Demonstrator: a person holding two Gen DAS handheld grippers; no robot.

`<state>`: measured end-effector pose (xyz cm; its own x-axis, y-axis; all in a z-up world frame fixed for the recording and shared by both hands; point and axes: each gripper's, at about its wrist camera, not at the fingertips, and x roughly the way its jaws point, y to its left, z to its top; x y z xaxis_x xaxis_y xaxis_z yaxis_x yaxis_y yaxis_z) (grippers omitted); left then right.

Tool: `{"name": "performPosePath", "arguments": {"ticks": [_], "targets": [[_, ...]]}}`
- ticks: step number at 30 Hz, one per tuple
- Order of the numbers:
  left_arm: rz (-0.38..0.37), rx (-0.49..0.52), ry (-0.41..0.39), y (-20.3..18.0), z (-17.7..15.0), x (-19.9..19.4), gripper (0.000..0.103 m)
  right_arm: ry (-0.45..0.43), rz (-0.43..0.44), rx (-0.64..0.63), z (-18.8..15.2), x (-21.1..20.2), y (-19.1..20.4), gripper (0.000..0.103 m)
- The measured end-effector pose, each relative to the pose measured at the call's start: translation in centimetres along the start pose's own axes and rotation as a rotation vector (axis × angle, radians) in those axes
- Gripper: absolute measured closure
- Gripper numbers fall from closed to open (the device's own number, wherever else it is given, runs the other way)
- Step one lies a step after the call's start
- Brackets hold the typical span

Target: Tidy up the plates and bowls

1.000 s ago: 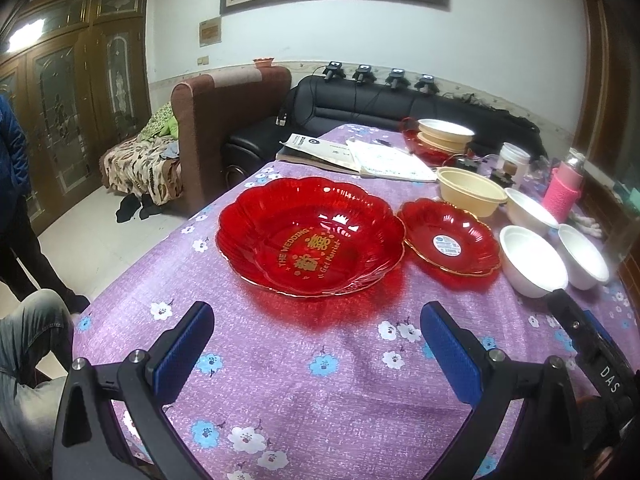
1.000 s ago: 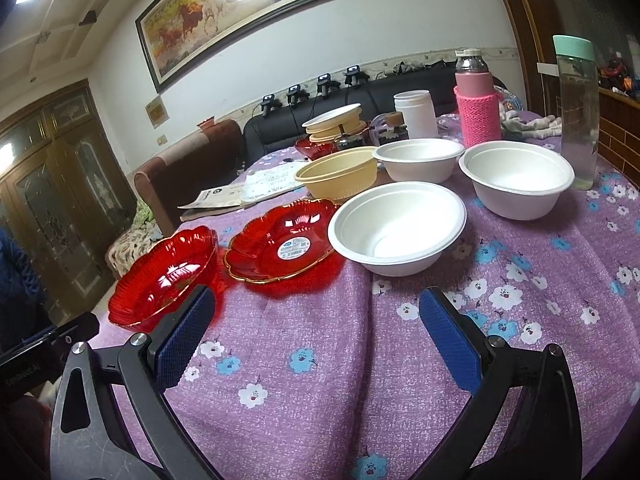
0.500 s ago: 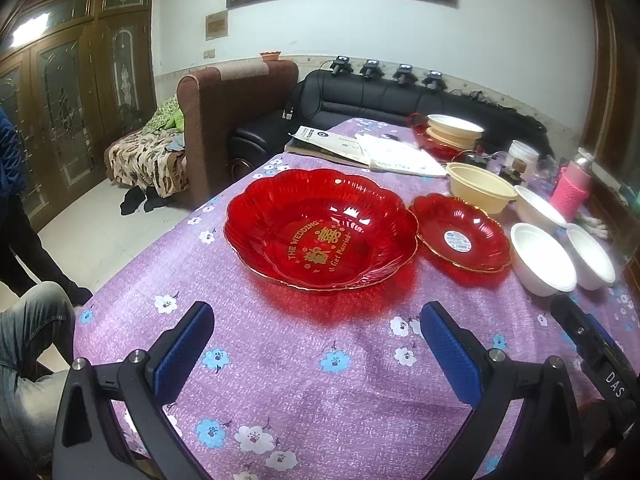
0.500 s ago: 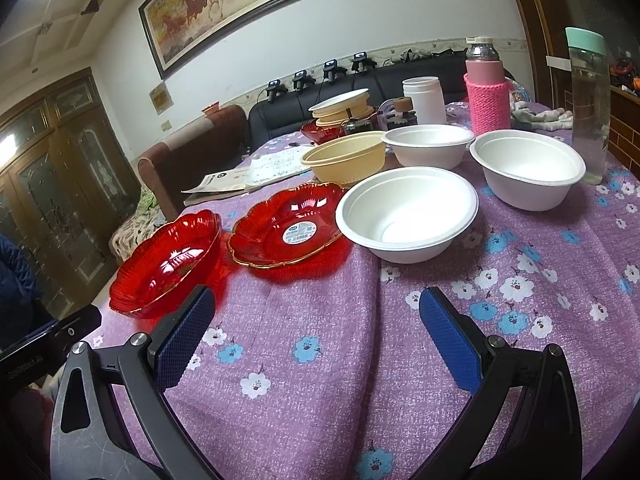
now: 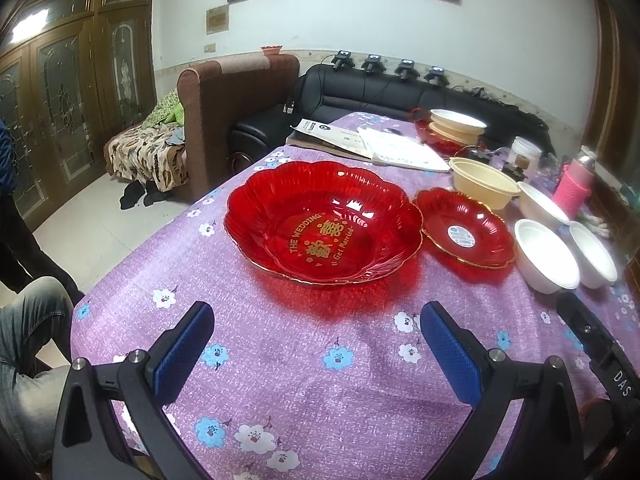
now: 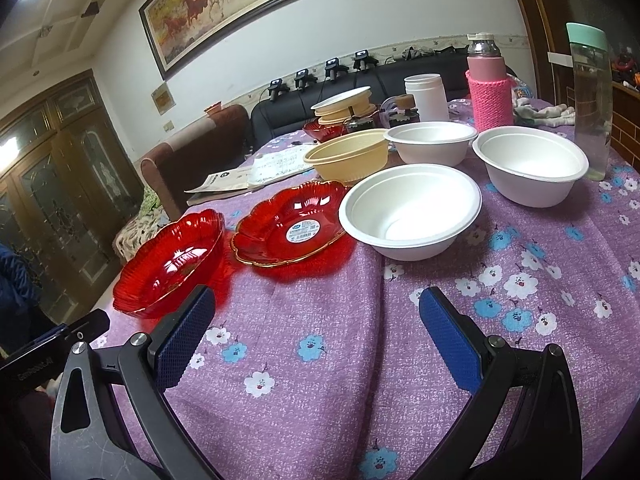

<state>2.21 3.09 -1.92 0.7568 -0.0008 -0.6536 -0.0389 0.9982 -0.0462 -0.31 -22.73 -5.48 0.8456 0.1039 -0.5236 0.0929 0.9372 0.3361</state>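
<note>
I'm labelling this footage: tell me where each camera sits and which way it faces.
Left wrist: on the left gripper, low over the table's near edge, facing the large red plate; its open blue fingers show.
Right wrist: on the right gripper, facing the nearest white bowl; open fingers show.
Shared: both plates, including the small red plate, and the bowls.

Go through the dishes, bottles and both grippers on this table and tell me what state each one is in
Left gripper: open, holding nothing.
Right gripper: open, holding nothing.
Large red wedding plate: upright, empty.
Small red plate: upright, empty, sticker inside.
Nearest white bowl: upright, empty.
Other two white bowls: upright, empty, unstacked.
Beige bowl: upright, contents unseen.
Pink-sleeved bottle: standing, capped.
Clear bottle: standing, green lid on.
</note>
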Motion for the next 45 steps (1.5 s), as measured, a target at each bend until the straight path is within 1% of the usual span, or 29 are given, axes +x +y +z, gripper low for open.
{"name": "performPosePath", "arguments": {"ticks": [5, 8, 11, 13, 16, 17, 21, 25, 29, 33, 35, 37, 40, 42, 44, 45], "targets": [[0.016, 0.004, 0.005, 0.6, 0.2, 0.6, 0.0, 0.022, -0.008, 0.003, -0.2, 0.2, 0.1, 0.0], [0.043, 0.0, 0.006, 1.5, 0.7, 1.2, 0.0, 0.029, 0.024, 0.018, 0.3, 0.0, 0.6, 0.0], [0.073, -0.014, 0.012, 2.9, 1.4, 2.1, 0.0, 0.047, 0.058, -0.005, 1.9, 0.7, 2.5, 0.0], [0.093, -0.031, 0.016, 4.0, 1.8, 2.6, 0.0, 0.042, 0.095, -0.005, 3.0, 1.4, 4.1, 0.0], [0.119, -0.057, 0.025, 5.6, 2.5, 3.4, 0.0, 0.089, 0.166, 0.024, 4.1, 3.3, 6.4, 0.0], [0.127, -0.064, 0.029, 6.1, 2.6, 3.7, 0.0, 0.106, 0.175, 0.035, 4.3, 4.0, 7.0, 0.0], [0.143, -0.083, 0.049, 7.6, 3.3, 4.7, 0.0, 0.175, 0.159, 0.06, 4.3, 6.7, 9.0, 0.0], [0.144, -0.108, 0.1, 9.1, 4.2, 6.3, 0.0, 0.232, 0.138, 0.088, 3.9, 8.4, 9.4, 0.0], [0.122, -0.173, 0.155, 10.8, 5.4, 7.6, 0.0, 0.268, 0.121, 0.13, 3.7, 9.7, 9.3, 0.0], [0.111, -0.207, 0.206, 11.4, 6.5, 9.1, 0.0, 0.303, 0.113, 0.174, 3.6, 11.0, 9.0, 0.0], [0.092, -0.233, 0.242, 11.6, 6.7, 10.1, 0.0, 0.335, 0.113, 0.196, 3.4, 11.9, 9.2, 0.001], [0.08, -0.253, 0.285, 11.4, 6.7, 11.3, 0.0, 0.368, 0.118, 0.214, 3.1, 12.9, 9.4, 0.003], [0.085, -0.266, 0.337, 10.8, 6.2, 12.8, 0.001, 0.422, 0.145, 0.265, 2.4, 14.4, 9.6, 0.004], [0.104, -0.258, 0.356, 10.5, 6.0, 13.3, 0.001, 0.449, 0.152, 0.289, 2.0, 15.3, 9.7, 0.011], [0.108, -0.25, 0.359, 10.3, 5.8, 13.6, 0.001, 0.485, 0.164, 0.324, 1.6, 16.3, 9.6, 0.013], [0.113, -0.242, 0.358, 10.2, 5.7, 13.7, 0.001, 0.476, 0.164, 0.328, 1.5, 16.4, 9.6, 0.013]]}}
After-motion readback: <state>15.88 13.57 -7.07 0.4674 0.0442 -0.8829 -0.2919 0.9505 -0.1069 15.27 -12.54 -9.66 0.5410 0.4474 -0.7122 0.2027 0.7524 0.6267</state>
